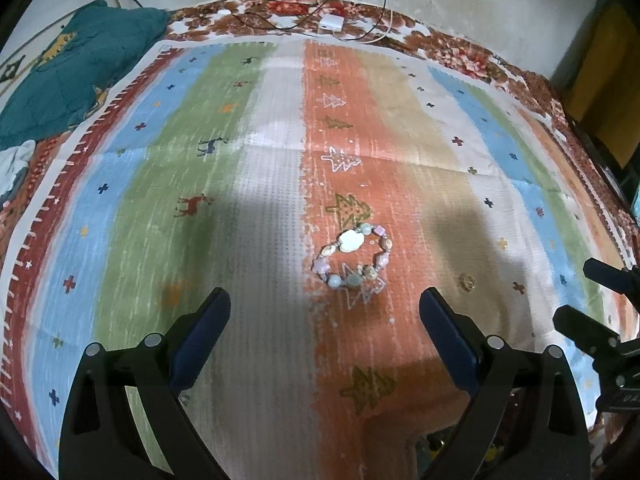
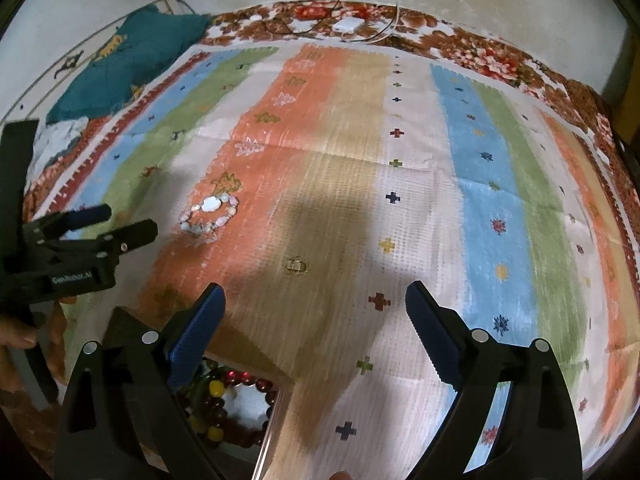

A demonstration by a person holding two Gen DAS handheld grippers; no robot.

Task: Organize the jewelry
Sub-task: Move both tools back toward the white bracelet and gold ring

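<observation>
Fingers of both grippers stood spread wide with nothing between them. The left gripper (image 1: 325, 312) hung over the striped cloth (image 1: 272, 128), its blue pads framing the beaded bracelet (image 1: 352, 256) just ahead on the orange stripe. The right gripper (image 2: 316, 308) was likewise released, and the small gold ring (image 2: 298, 266) lay just beyond its tips on the tan stripe, well apart from the bracelet.

The bracelet looked light and limp: mixed stone beads on a cord, one large pale oval bead at the far side. It would likely sag and swing once lifted, and the smooth beads could slip, so pinching across the strand at the near arc seemed safest. The ring looked tiny, hard and flat-lying; it would probably need a precise pinch across its band, pressing slightly into the soft cloth.

Below the right gripper's left finger, a box (image 2: 276, 412) holding dark red and yellow beads (image 2: 224, 396) was partly covered by the finger and cut off at the frame's bottom, so its shape and compartments could not be told. The ring's details were too small to read.
</observation>
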